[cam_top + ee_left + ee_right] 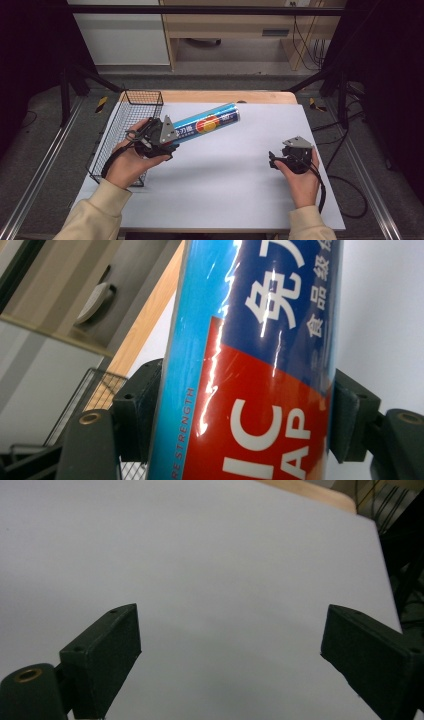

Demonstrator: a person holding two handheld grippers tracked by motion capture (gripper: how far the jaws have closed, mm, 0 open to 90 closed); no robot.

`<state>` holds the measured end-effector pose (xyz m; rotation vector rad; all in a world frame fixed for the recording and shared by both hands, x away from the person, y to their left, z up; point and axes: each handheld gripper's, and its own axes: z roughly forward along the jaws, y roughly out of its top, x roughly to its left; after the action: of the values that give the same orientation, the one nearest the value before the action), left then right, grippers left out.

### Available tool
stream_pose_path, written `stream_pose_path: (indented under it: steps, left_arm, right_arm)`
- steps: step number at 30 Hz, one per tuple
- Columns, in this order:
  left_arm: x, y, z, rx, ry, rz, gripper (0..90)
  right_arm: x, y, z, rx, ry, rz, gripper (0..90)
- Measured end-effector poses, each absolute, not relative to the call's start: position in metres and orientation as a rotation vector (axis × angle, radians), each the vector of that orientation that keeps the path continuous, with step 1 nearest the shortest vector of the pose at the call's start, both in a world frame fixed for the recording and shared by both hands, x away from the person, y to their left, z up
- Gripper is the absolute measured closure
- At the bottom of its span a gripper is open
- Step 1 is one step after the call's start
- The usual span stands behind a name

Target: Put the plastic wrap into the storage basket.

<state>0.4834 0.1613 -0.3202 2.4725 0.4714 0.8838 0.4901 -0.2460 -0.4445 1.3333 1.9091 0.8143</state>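
A long blue tube (210, 124) with a red and orange label slants up and to the right above the white table top (225, 180). My left gripper (175, 137) is shut on its lower left end. In the left gripper view the tube (250, 340) stands between both pads (137, 405), which press on its sides, and white lettering shows on its red panel. At the right, my right gripper (274, 160) is held low over the table and points left. Its jaws (230, 650) stand wide apart with nothing between them, over bare white surface.
A black wire basket (142, 92) stands on the table's left edge, right behind my left hand, and its mesh (100, 385) shows past the left jaw. The wooden table edge (225, 96) runs along the back. Cables lie on the floor at the right.
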Motion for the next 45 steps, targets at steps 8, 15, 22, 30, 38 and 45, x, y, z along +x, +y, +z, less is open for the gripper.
stream_pose_path:
  steps: [8, 15, 22, 30, 38, 45]
  left_arm:
    - [0.478, 0.17, -0.311, 2.463, 0.582, 0.905, 28.9]
    - [0.476, 0.175, -0.306, 2.466, 0.663, 0.933, 29.1]
    - [0.466, 0.183, -0.297, 2.447, 0.758, 0.98, 29.3]
    - [0.457, 0.195, -0.29, 2.418, 0.885, 1.022, 29.5]
    - [0.45, 0.213, -0.295, 2.395, 1.036, 1.022, 29.7]
    - [0.449, 0.222, -0.3, 2.41, 1.144, 1.009, 29.9]
  right_arm:
    - [0.483, -0.264, -0.452, 1.403, 1.888, 0.81, 8.9]
    - [0.482, -0.266, -0.454, 1.427, 1.871, 0.815, 8.2]
    - [0.482, -0.262, -0.455, 1.435, 1.882, 0.815, 8.1]
    - [0.482, -0.265, -0.456, 1.458, 1.869, 0.816, 8.2]
    - [0.479, -0.265, -0.455, 1.464, 1.868, 0.831, 8.3]
    - [0.479, -0.266, -0.455, 1.473, 1.86, 0.848, 8.5]
